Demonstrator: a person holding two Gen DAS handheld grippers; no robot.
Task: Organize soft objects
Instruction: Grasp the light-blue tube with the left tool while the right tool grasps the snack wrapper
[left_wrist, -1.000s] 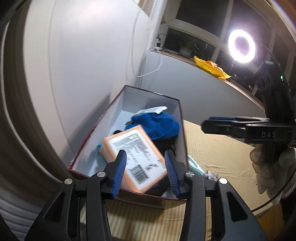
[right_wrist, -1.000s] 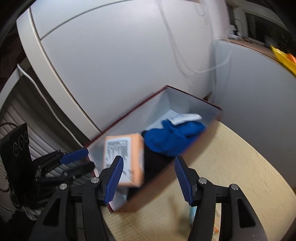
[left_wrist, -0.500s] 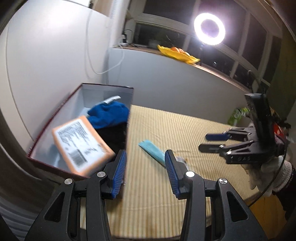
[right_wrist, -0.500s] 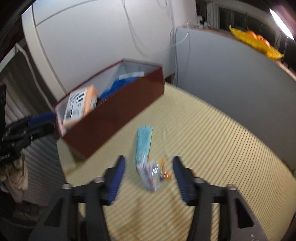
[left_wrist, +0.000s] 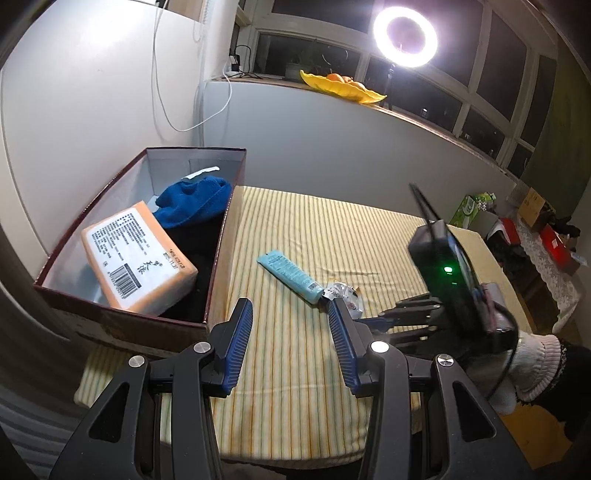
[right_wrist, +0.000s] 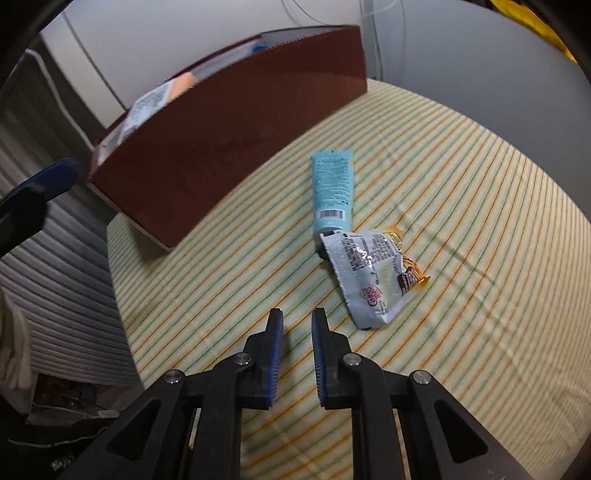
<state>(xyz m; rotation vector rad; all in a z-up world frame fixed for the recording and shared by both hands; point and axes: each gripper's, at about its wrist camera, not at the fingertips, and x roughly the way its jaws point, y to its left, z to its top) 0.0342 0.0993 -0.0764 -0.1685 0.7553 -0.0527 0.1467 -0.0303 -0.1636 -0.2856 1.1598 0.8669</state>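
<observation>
Beside the brown box (right_wrist: 229, 122) on our striped cloth (right_wrist: 461, 177) lie the blue tube (right_wrist: 332, 192) and foil sachet (right_wrist: 373, 273); our right gripper (right_wrist: 297, 328) is nearly closed, empty; our left gripper (left_wrist: 290, 325) hangs half-open, empty.

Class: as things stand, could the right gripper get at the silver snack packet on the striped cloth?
Probably yes: the right gripper hangs just short of the snack packet, bare striped cloth between, but its empty jaws, nearly shut, must reopen.
</observation>
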